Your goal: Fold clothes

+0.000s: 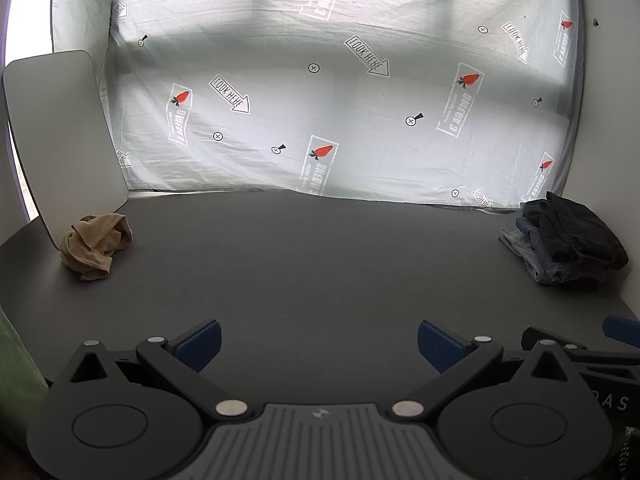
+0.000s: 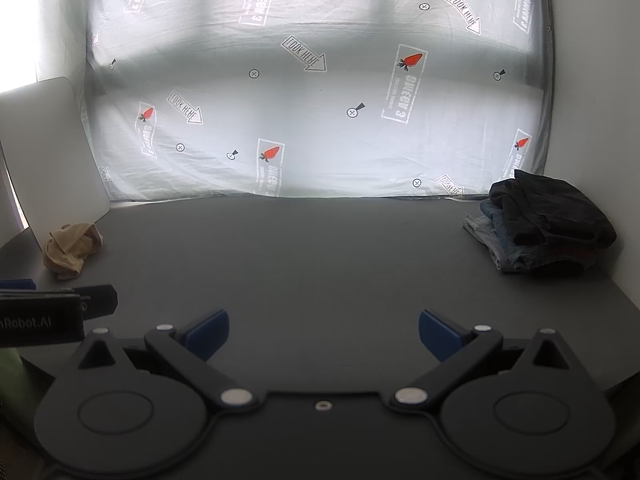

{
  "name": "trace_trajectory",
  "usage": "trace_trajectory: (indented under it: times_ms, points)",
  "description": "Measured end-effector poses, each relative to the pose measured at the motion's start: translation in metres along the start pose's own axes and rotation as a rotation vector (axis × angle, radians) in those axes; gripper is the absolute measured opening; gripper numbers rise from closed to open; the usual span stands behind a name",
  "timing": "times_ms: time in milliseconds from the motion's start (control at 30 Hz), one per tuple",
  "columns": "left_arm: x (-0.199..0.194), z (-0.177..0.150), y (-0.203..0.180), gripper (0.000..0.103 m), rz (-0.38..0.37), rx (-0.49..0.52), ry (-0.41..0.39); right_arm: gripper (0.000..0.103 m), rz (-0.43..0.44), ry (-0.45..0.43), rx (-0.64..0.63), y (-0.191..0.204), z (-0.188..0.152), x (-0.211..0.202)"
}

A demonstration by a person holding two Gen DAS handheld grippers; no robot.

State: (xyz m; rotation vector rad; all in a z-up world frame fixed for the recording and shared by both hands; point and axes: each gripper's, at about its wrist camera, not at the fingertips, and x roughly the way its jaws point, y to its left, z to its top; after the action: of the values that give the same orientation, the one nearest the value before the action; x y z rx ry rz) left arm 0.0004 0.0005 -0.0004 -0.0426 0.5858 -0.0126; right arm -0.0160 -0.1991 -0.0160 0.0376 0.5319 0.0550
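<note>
Beige crumpled cloth (image 1: 96,246) lies far left on our dark table (image 1: 312,264), well apart from our left gripper (image 1: 318,344), jaws apart and empty. From the right view, our right gripper (image 2: 324,334) gapes empty too; folded clothes (image 2: 544,226) sit far right.

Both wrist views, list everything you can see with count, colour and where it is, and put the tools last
crumpled garment: one, tan, far left of the table, at the foot of the board
clothes pile: one stack, black piece on top, blue and grey ones under it, far right of the table
table: one, dark grey, middle bare
board: one, pale grey, leaning upright at the left
printed sheet: one, white with red carrots and arrows, hung behind the table
green cloth: one, green, left edge, mostly cut off
left tool: one, black with blue pads, open, empty
right tool: one, black with blue pads, open, empty
</note>
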Motion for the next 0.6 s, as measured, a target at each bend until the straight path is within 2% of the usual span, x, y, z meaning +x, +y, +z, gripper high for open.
trace_trajectory:
  times_ms: [600]
  points:
    - [0.002,-0.010,-0.002,0.103,0.008,-0.009,0.004,0.103,-0.001,0.010,-0.005,0.001,-0.002,0.006]
